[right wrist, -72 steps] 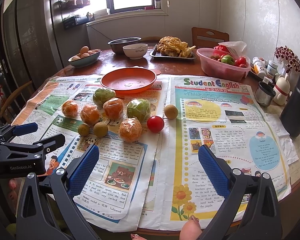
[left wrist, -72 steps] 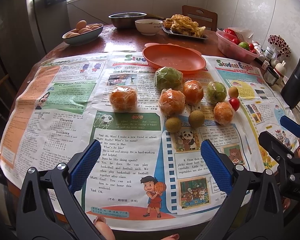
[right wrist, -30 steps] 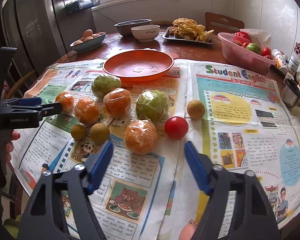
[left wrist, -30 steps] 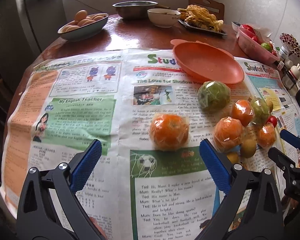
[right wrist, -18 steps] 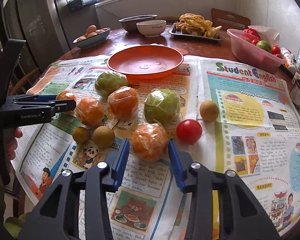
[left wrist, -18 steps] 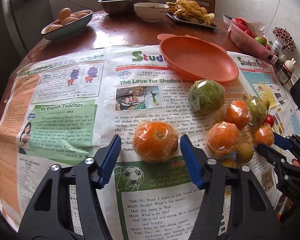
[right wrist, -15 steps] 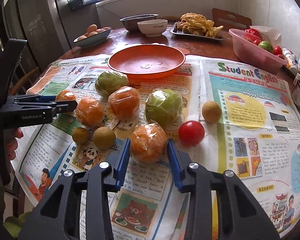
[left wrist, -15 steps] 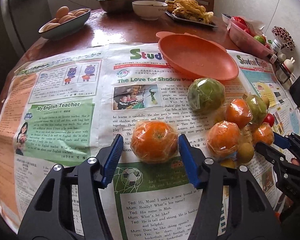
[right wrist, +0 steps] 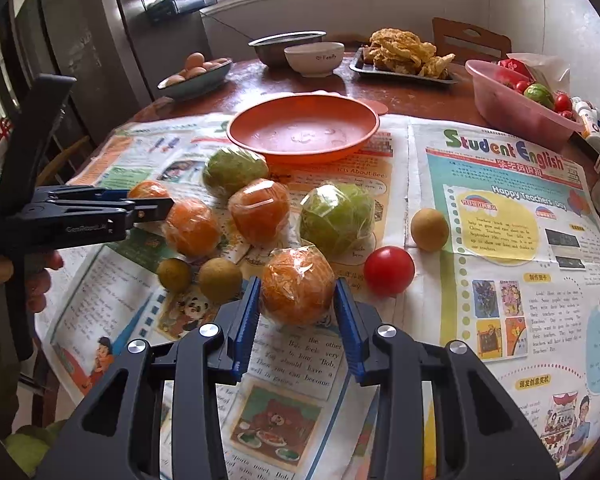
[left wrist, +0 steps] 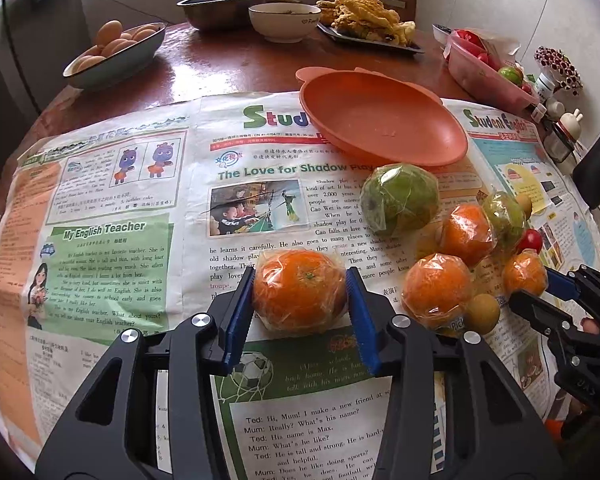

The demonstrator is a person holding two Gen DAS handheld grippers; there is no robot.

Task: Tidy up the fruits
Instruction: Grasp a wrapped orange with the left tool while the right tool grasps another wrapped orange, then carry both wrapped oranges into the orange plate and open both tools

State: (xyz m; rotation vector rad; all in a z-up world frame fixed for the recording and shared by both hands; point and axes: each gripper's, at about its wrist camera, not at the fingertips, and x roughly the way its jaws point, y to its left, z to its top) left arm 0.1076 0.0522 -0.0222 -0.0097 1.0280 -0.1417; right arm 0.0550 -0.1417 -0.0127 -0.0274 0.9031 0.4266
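My left hand-held gripper (left wrist: 300, 300) is closing on one wrapped orange (left wrist: 300, 288), my right hand-held gripper (right wrist: 296, 300) clamps another orange (right wrist: 297, 286) across its middle; I judge both light, soft, film-slippery.

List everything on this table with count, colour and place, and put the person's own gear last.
Wrapped oranges: five, orange, on the newspaper; one in each gripper.
Wrapped green fruits: two, green, in front of the dish.
Small round fruits: three, brownish, among the pile.
Tomato: one, red, right of the pile.
Dish: one, orange, empty, behind the fruit.
Newspaper: several printed sheets covering the table.
Egg bowl: one, far left.
Metal bowl: one, far side.
White bowl: one, far side.
Tray of fried food: one, far side.
Pink basin: one, far right, with produce.
Left gripper: black, blue pads, closing on an orange.
Right gripper: same, shut on an orange.
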